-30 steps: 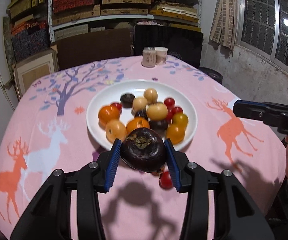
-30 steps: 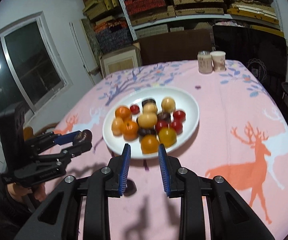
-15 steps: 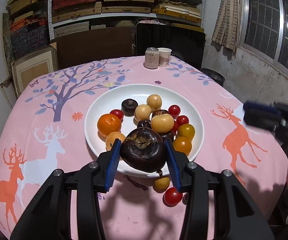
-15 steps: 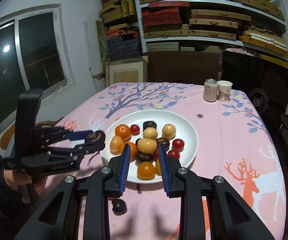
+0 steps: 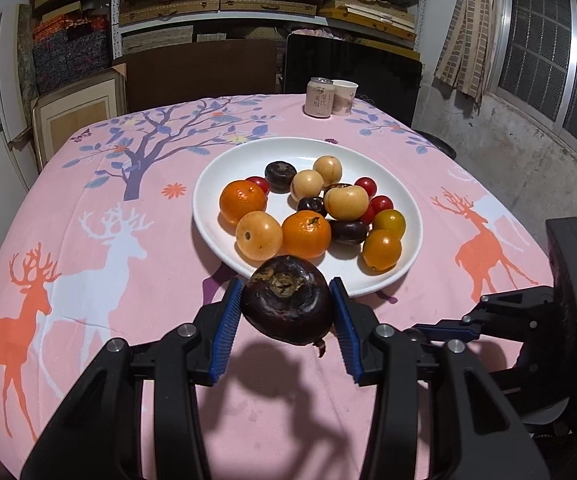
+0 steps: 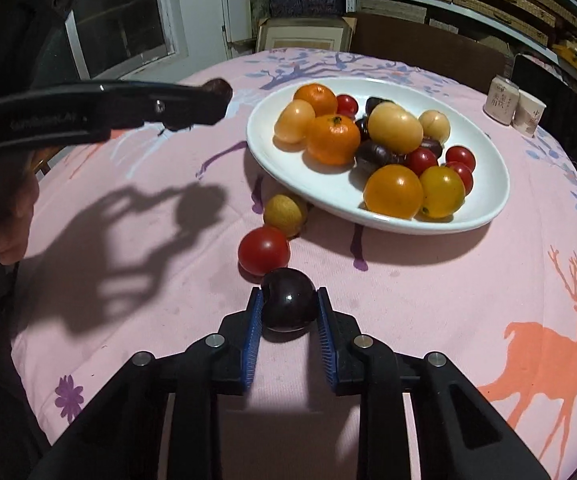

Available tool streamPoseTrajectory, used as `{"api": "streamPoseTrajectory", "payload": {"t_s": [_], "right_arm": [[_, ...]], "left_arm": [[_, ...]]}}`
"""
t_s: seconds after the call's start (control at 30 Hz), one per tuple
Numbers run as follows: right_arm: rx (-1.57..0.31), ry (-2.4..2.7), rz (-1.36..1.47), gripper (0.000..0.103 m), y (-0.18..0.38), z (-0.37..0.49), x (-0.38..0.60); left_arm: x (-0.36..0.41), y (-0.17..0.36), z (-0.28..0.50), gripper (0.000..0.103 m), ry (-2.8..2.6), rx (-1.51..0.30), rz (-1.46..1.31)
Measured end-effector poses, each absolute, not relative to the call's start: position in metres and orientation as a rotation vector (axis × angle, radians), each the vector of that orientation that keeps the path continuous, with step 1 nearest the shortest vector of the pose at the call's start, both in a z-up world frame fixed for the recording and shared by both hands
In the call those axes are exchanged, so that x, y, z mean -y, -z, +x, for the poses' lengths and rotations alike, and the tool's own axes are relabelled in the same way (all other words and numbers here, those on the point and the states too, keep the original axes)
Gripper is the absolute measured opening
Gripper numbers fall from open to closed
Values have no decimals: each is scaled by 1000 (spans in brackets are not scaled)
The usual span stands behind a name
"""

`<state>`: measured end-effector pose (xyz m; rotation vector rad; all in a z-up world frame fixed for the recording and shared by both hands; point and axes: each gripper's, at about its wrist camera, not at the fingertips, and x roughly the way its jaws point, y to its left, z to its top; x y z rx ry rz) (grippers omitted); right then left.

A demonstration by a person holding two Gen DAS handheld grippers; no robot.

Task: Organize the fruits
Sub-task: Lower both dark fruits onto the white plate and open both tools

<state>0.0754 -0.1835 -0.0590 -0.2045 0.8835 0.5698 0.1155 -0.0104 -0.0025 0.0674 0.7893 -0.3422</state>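
Left gripper (image 5: 288,312) clenched round big dark fruit (image 5: 288,304), held above cloth just short of white plate (image 5: 208,216); right gripper (image 6: 288,312) pinched small dark plum (image 6: 288,304) resting on cloth beside red tomato (image 6: 263,250); pickup step; next likely lift, carry both onto plate

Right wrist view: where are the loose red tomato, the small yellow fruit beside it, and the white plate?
red tomato (image 6: 263,250), right wrist view, its top.
yellow fruit (image 6: 284,210), right wrist view, its middle.
white plate (image 6: 488,184), right wrist view, its bare rim.
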Motion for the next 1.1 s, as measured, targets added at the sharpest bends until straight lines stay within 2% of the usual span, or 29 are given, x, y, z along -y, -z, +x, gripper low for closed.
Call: {"api": "streamPoseTrajectory", "payload": {"t_s": [0.33, 0.73, 1.1], "right_arm": [[-852, -537, -45, 27, 35, 75, 218], [-764, -435, 108, 27, -35, 149, 260], [-803, -392, 112, 28, -34, 224, 250]], "left_arm": [[16, 4, 110, 43, 359, -789, 78], [52, -30, 153, 43, 373, -718, 124], [69, -23, 216, 44, 361, -751, 133]]}}
